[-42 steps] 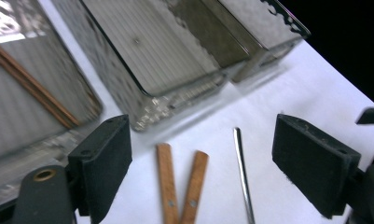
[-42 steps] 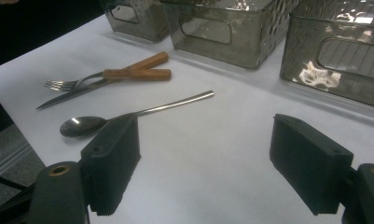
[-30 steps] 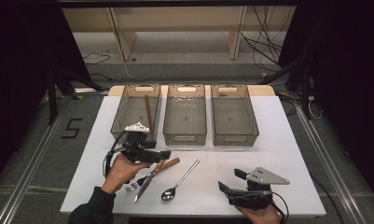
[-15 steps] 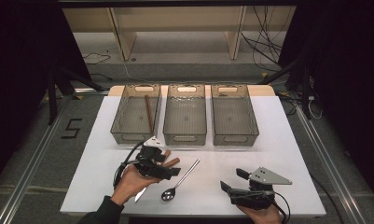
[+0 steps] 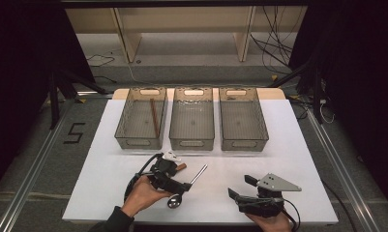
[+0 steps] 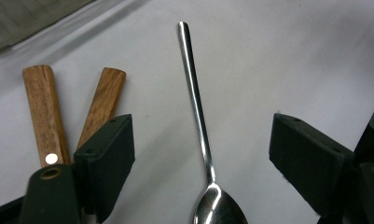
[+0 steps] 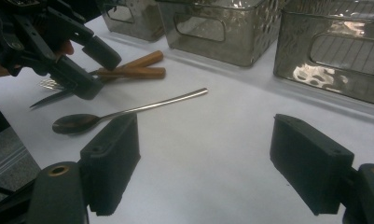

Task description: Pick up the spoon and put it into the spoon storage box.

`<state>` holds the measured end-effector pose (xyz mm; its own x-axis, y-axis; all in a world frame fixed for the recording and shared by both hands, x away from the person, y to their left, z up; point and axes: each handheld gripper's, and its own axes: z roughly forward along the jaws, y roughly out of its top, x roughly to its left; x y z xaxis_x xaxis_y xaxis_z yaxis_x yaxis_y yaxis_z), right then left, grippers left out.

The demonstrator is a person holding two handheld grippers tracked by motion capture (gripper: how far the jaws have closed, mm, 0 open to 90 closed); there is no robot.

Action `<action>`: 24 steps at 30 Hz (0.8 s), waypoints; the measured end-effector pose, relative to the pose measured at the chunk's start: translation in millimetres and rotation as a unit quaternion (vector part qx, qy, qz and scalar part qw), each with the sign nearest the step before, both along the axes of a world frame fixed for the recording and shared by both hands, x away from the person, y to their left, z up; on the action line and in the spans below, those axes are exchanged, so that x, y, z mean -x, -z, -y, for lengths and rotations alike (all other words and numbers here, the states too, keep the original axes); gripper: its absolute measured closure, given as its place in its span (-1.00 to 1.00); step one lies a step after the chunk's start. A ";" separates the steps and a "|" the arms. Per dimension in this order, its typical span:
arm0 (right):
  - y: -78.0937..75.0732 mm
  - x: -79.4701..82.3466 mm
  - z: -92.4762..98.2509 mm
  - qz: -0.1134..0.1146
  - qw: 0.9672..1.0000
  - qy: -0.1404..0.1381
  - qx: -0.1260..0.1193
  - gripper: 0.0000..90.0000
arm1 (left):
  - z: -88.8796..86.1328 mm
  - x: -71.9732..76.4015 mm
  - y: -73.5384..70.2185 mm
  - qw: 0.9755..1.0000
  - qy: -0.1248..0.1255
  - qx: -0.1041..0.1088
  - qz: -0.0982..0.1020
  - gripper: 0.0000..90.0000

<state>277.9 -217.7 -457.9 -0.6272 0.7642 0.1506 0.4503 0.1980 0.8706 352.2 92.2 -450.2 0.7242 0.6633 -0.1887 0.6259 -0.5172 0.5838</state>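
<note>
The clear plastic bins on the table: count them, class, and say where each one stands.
3, in a row along the table's far edge: the left bin with a brown stick inside, the middle bin, and the right bin. None seems hidden.

Light falls from overhead onto the white rectangular counter (image 5: 298, 145), bright against dark, dim surroundings. The high view is soft and slightly grainy. Glare glints on the clear ribbed plastic bins (image 7: 324, 42) and the slim shiny steel spoon (image 6: 198, 116); the near black fingers (image 7: 112, 158) blur.
</note>
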 end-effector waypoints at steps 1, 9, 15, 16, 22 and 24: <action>0.2 -0.2 0.4 0.001 1.000 0.000 0.000 -0.46 | 1.3 0.7 0.7 1.000 0.003 -0.002 0.000 -0.46; -0.8 0.1 0.9 0.001 1.000 0.003 0.001 -0.45 | 11.8 7.7 8.9 0.999 0.027 -0.023 -0.004 -0.09; -0.4 0.9 -3.2 0.002 1.000 -0.003 0.006 -0.45 | 18.3 11.0 17.1 0.998 0.037 -0.053 -0.005 0.16; -0.4 1.1 -3.4 0.002 1.000 -0.003 0.007 -0.45 | 19.4 11.3 18.5 0.998 0.034 -0.055 -0.005 0.18; -0.4 0.9 -2.2 0.001 1.000 -0.002 0.006 -0.45 | 22.3 11.2 24.0 0.997 0.026 -0.070 0.002 0.39; -0.1 0.9 -2.5 0.001 1.000 -0.002 0.006 -0.45 | 22.6 11.6 23.7 0.997 0.026 -0.075 0.005 0.43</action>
<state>277.0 -215.2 -457.8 -0.6303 0.7636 0.1400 0.4478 0.2104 0.8690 340.6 69.6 -473.9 0.7601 0.6447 -0.0816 0.5897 -0.6315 0.5034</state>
